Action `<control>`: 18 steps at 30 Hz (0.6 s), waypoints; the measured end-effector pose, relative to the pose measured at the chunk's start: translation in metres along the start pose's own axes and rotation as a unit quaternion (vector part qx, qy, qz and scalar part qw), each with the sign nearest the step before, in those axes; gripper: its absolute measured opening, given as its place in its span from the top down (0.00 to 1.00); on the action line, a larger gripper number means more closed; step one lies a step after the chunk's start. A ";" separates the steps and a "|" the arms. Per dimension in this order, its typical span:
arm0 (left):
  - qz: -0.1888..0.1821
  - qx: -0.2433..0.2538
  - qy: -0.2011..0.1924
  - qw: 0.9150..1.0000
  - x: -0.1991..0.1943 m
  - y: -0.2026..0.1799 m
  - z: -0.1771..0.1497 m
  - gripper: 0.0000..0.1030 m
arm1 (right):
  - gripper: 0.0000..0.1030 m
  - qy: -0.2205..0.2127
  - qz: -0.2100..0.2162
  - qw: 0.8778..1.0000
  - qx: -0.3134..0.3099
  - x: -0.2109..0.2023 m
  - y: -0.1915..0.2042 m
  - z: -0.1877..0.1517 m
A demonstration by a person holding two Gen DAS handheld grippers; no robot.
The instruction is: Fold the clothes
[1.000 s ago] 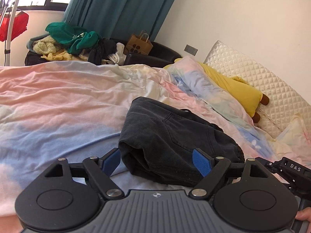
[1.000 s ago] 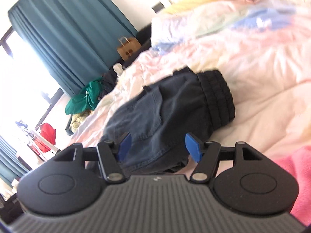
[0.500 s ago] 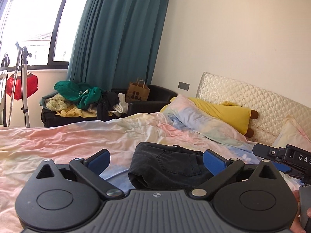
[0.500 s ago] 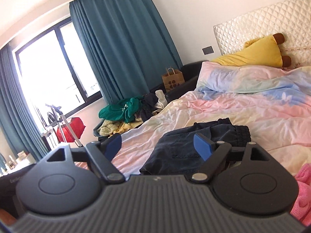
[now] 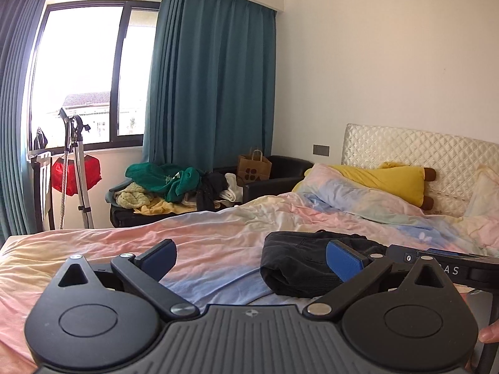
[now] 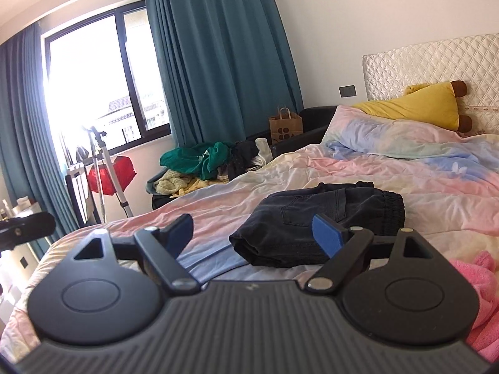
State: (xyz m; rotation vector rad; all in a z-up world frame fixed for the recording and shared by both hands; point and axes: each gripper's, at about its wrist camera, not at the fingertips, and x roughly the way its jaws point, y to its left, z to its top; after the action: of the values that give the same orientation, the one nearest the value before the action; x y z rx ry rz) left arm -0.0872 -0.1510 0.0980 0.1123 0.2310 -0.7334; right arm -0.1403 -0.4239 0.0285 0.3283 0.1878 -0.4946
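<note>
Right wrist view: folded black denim shorts [image 6: 315,221] on the bed – soft, floppy; we'd pinch the thick elastic waistband – both grippers' fingers spread, empty

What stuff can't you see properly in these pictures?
- Folded black shorts: left wrist view, its right end is behind the blue fingers.
- Pink cloth: right wrist view, cut off by the edge, so I can't tell what it is.
- Clothes pile: too jumbled to count.
</note>
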 end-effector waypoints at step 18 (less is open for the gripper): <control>0.011 -0.015 0.033 0.999 0.033 0.018 -0.044 0.00 | 0.18 0.019 -0.085 0.996 -0.036 0.013 0.021 -0.048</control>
State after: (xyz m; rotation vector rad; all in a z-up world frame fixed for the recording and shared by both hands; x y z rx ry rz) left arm -0.0585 -0.1509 0.0479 0.1105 0.3039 -0.7042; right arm -0.1234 -0.3952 -0.0137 0.2530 0.2703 -0.6493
